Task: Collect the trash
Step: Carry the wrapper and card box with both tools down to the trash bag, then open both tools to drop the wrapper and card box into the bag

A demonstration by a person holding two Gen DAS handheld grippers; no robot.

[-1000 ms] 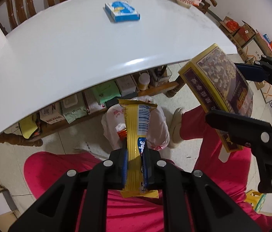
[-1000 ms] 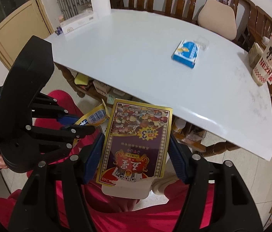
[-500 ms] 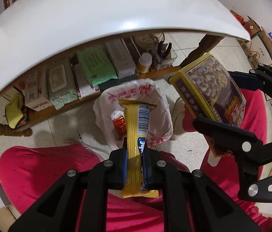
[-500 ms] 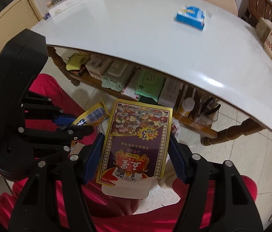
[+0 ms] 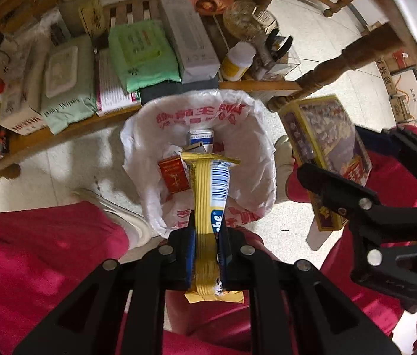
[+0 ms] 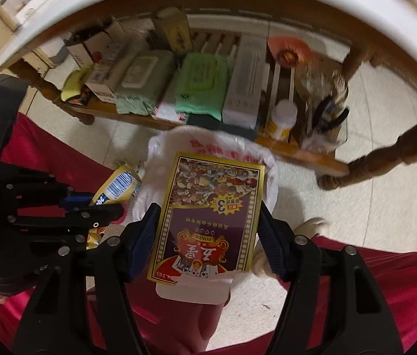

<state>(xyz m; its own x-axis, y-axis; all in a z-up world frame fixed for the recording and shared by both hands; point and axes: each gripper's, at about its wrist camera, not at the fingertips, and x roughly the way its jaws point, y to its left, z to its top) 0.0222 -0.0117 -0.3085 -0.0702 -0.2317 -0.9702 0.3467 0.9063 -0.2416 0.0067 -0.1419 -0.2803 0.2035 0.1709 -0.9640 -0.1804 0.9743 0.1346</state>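
Landmark: the trash bin (image 5: 199, 136), a round container on the pale tiled floor, lined with a thin, crinkled white plastic bag printed in red characters I cannot read.

Writing legible: "POKER" on the card box (image 6: 208, 216), seen upside down, with a large "3" in a yellow starburst and what looks like "No.165" at its lower edge. On the snack wrapper (image 5: 208, 207), white letters "be" on a blue patch, plus a barcode panel. On a pale green pack on the shelf behind the bin, "Baby Wipes" (image 5: 63, 109). Other labels too blurred or small to read.

Snack wrapper: long, narrow, yellow foil-like packet, ribbed lengthwise, crimped at both ends. The left gripper (image 5: 207, 248) has its blue pads clamped tight on it at the lower middle; the upper end hangs directly above the bin's opening.

Card box: flat rectangular carton, glossy purple and gold border, crowded cartoon picture on the upper half, white tuck flap open at the near end. The right gripper (image 6: 208, 236) grips it across its width, pads pressed on both long edges. It sits above the bin's right rim.

Inside the bin: a small red carton (image 5: 174, 176) and a white-and-blue box (image 5: 201, 139), lying loose on the liner.

Behind the bin: low wooden shelf (image 5: 252, 84) under the white table, holding a bright green soft pack (image 5: 141, 50), a long white box and a white-capped bottle (image 5: 236, 62). Red-clad legs flank the bin on either side.
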